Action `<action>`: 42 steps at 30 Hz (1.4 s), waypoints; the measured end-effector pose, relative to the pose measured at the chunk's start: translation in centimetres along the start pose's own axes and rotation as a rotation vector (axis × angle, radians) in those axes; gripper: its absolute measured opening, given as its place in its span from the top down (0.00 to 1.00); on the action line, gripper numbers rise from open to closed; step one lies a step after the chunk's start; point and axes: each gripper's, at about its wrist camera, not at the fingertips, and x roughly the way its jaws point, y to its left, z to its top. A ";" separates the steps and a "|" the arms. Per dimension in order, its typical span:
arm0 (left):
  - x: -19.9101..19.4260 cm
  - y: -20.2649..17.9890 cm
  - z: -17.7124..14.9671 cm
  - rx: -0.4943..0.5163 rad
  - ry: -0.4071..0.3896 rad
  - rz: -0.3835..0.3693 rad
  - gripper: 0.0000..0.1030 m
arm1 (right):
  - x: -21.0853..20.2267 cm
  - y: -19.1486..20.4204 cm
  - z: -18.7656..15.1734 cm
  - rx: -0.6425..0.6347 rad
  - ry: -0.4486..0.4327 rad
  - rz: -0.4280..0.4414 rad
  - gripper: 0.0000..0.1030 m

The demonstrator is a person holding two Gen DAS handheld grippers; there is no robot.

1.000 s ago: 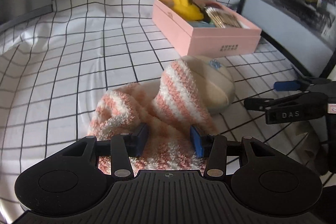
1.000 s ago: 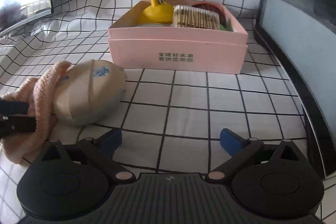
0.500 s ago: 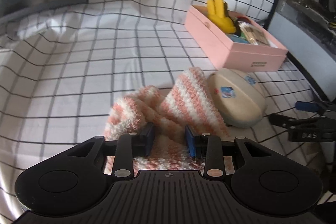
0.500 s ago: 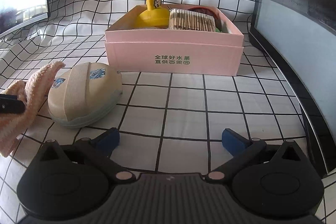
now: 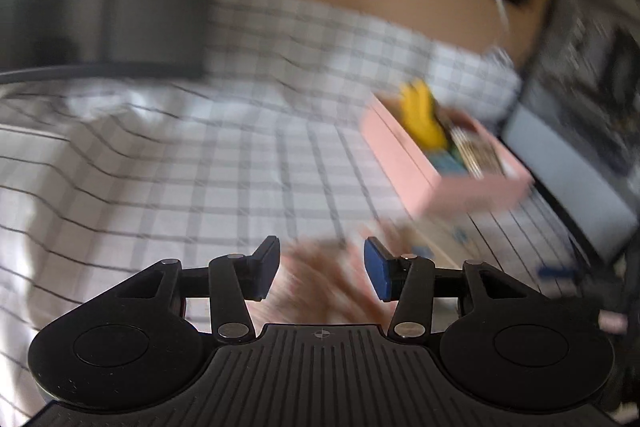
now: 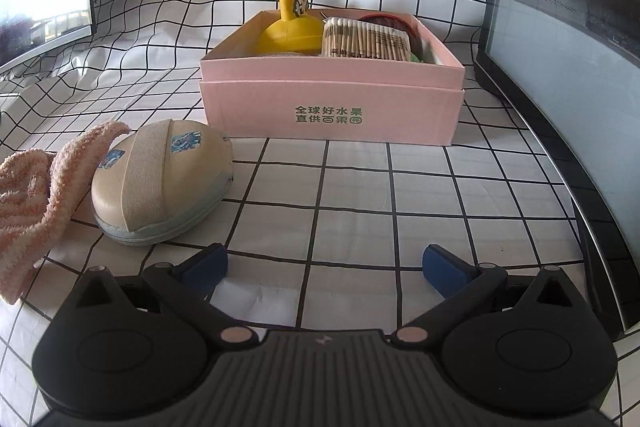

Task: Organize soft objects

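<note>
Pink-and-white fleece, a striped sock (image 6: 38,183), lies crumpled on the checked cloth (image 6: 360,195) at the near left, its far edge draped against a beige zip case (image 6: 160,183); in the left wrist view it is only a blur just past the left gripper (image 5: 322,273), whose jaws stand apart with the sock beyond them and not clearly pinched; I judge it released, though that view is heavily smeared by motion. Right gripper (image 6: 324,267) hovers low over bare cloth at the near centre, jaws spread wide and holding nothing. Pink box (image 6: 332,115) sits behind the case, just beside it, already crowded with a yellow toy (image 6: 290,27), a pack of cotton swabs (image 6: 366,41) and something dark red at its far right.

Risks, as I judge them: the sock is limp and folded on itself, so a pinch taken at one loose edge could lift only a layer and let the rest trail or drop; where the sock rests on the case, a pull could drag the case along or nudge it into the box; the box has little free room, so a sock pushed in carelessly may hang over the rim or knock the swabs; the blur suggests a quick left-hand motion, which makes a clean regrasp harder.
</note>
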 end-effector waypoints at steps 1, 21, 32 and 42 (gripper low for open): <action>-0.1 0.8 0.2 -0.029 -0.010 0.019 0.51 | 0.0 0.0 0.0 0.000 0.000 0.000 0.00; 3.8 -4.2 -3.6 0.109 0.226 -0.090 0.50 | -0.1 0.3 0.6 -0.032 0.040 0.058 0.00; 3.1 -2.0 -2.8 0.086 0.213 -0.038 0.49 | -2.3 10.2 0.8 -0.327 0.084 0.512 0.64; 1.4 3.1 -1.1 -0.050 0.237 -0.073 0.49 | -1.1 19.5 0.6 -0.524 0.035 0.600 0.69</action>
